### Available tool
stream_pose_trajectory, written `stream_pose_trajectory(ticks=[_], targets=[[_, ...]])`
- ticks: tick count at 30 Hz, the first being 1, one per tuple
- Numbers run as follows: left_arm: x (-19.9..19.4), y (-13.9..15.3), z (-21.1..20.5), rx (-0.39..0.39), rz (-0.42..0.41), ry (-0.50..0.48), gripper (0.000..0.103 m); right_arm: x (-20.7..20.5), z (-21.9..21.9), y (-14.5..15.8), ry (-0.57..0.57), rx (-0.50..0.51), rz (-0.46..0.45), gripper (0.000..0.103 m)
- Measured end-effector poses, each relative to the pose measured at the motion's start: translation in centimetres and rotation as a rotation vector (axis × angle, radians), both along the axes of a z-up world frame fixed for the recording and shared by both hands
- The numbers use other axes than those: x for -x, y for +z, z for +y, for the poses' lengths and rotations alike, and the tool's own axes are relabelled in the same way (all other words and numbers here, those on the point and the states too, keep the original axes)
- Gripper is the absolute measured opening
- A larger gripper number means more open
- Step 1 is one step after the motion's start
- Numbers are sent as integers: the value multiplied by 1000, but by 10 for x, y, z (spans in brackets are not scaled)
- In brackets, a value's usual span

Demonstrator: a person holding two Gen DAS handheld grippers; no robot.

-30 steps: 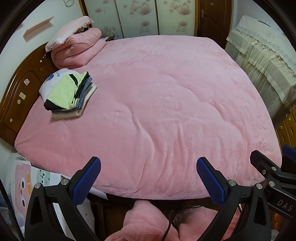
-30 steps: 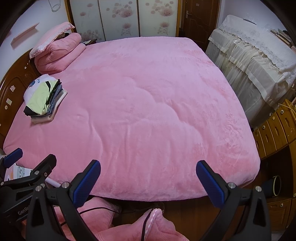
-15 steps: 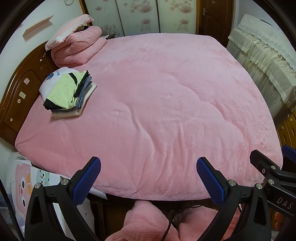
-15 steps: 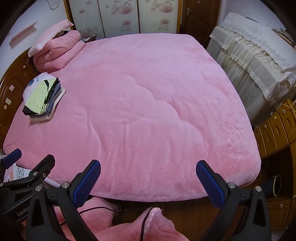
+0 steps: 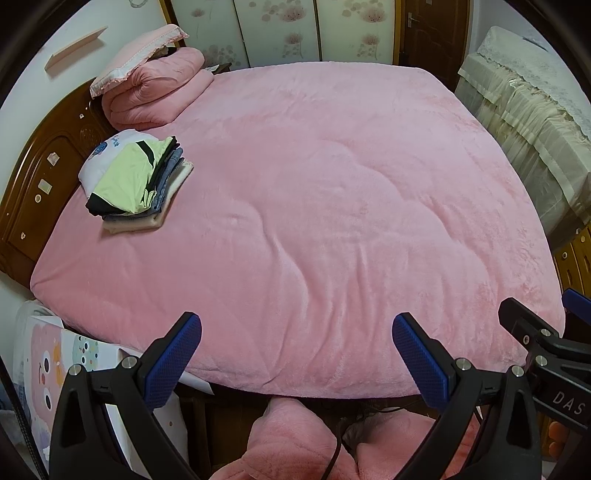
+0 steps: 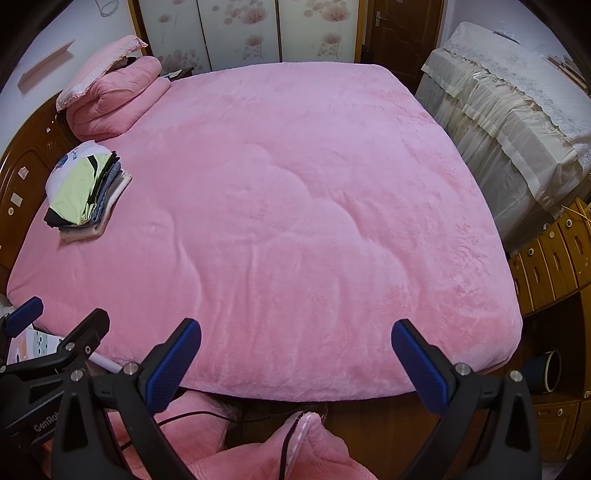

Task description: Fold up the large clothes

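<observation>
both claws are spread wide and hold nothing. the left claw (image 5: 297, 356) hangs over the near edge of the bed, and its view shows the right claw's black arm at the far right side, plus a white board with cartoon faces (image 5: 48, 362) low on the left. the right claw (image 6: 296, 363) hangs over the same edge, and its view shows the left claw's arm at the far left, plus a dark round bin (image 6: 545, 371) on the floor and wooden drawers (image 6: 554, 254) on the right. close under both claws is soft pink fluffy cloth (image 6: 314, 450) with a black cord over it. a big pink blanket (image 5: 314, 206) covers the whole bed, mostly smooth with a few soft bumps. the pile of folded clothes (image 5: 136, 184) sits on the far left part of the bed, near the brown headboard (image 5: 40, 181); it is neat, with a light green piece and a white piece on top. behind it is a rolled pink quilt (image 5: 155, 92) with a pillow on it. at the back are flower doors (image 5: 277, 29), and on the right a cream lace cover (image 6: 509, 103)
</observation>
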State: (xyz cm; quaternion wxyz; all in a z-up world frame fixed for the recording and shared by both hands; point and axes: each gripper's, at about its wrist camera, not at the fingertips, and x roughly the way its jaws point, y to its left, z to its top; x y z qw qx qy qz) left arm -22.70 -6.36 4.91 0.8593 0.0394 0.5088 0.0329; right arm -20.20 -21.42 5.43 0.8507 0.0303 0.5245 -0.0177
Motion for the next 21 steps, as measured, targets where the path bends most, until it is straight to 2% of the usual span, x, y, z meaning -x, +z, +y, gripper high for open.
stream_pose_trajectory(ticks=[21], targets=[[-4, -6, 2, 3, 18, 1, 102, -5, -8, -9, 6, -1, 14, 103]])
